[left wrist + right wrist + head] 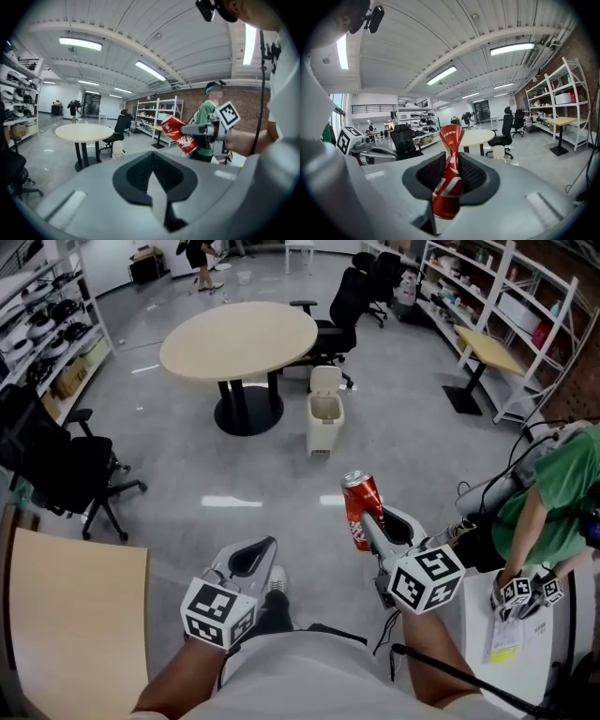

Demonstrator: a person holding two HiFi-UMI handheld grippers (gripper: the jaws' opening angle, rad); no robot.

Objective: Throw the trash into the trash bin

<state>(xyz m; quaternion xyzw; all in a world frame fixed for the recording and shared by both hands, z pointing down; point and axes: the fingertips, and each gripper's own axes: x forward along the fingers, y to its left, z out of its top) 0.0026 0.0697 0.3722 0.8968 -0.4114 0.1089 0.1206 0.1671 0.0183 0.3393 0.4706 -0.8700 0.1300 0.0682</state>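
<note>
A crushed red soda can (360, 509) stands upright between the jaws of my right gripper (368, 524), which is shut on it. In the right gripper view the can (449, 180) is pinched at its dented waist. My left gripper (251, 557) is beside it on the left, shut with nothing in it; its jaws (152, 164) meet in its own view. The small white trash bin (324, 414) stands on the floor ahead, lid up, just right of the round table's base. It looks small and far in the gripper views (117, 149) (500, 152).
A round beige table (239, 337) stands ahead, with black office chairs (342, 310) behind the bin and another (58, 472) at the left. Shelving lines both walls. A person in a green shirt (555, 501) sits at the right. A beige desk (75, 620) is near left.
</note>
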